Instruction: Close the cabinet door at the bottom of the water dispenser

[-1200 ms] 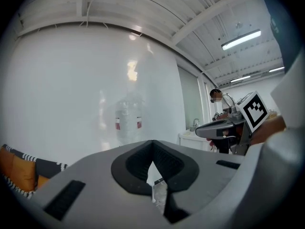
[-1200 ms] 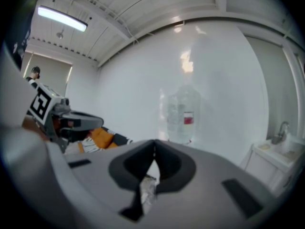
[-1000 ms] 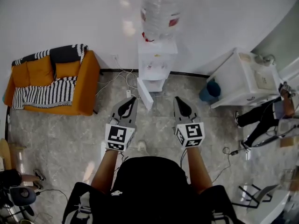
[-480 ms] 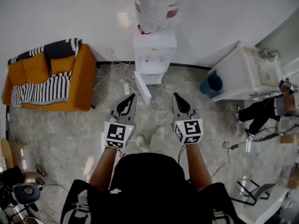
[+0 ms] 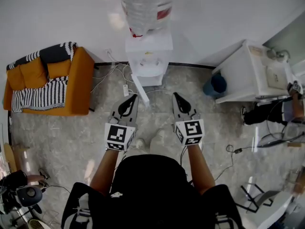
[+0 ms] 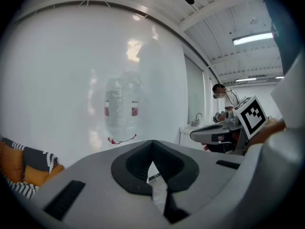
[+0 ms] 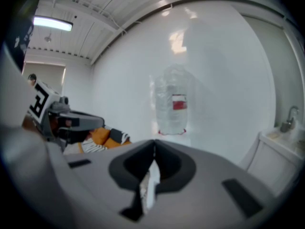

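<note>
Standing open, cabinet door (image 5: 139,90) just ahead of left gripper (image 5: 133,98), right gripper (image 5: 175,95); all fingers (image 6: 183,168) together.

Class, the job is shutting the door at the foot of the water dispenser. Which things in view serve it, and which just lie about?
Job: water dispenser, open cabinet door, left hand-held gripper, right hand-held gripper.
Lying about: orange sofa, striped blanket, blue bin, white sink unit, floor cables.
</note>
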The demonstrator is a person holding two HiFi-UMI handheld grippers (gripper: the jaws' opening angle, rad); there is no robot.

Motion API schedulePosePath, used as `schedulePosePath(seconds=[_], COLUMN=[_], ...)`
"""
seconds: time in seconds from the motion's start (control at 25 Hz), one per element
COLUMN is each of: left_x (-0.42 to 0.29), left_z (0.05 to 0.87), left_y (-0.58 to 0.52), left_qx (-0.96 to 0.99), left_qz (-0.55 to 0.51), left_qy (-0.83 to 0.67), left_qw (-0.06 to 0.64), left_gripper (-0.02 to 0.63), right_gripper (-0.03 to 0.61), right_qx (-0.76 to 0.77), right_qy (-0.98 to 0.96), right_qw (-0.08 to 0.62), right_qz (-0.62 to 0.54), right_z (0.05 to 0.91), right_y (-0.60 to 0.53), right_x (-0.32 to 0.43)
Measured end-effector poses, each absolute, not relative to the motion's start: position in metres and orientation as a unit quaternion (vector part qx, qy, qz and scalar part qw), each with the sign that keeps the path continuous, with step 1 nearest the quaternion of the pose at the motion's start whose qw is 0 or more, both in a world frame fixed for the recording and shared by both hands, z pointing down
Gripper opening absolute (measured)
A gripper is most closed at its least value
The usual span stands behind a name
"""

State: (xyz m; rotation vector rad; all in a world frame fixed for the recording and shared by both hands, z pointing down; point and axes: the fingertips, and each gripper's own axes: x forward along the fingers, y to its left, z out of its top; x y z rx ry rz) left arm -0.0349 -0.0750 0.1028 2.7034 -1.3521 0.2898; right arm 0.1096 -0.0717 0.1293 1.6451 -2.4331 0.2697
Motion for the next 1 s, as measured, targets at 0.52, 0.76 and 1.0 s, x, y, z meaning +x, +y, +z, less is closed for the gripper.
schedulePosePath(seconds=[0.52,0.76,1.0], left_x=[0.003,0.004,-0.005], left_z=[0.12,0.139,0.15], left_y=[-0.113,-0.11,-0.124], left_qx=[0.868,0.869,0.873], left_qz=[0.095,0.105,0.104], left_qy=[-0.483,-0.474,-0.466], left_qw=[0.068,0.094,0.101], left_gripper=[0.009,0.009,0.009], right_gripper=[0.034,0.034,0.034], right_qx=[0.521,0.51,0.515], right_qy=[-0.841,-0.845,-0.839], right_qw=[0.095,0.11,0.12], right_qz=[0.112,0.117,0.13], right_z=[0.158,0.169,0.184], right_y=[-0.108,-0.111,-0.121], right_x=[0.143,0.141,0.131])
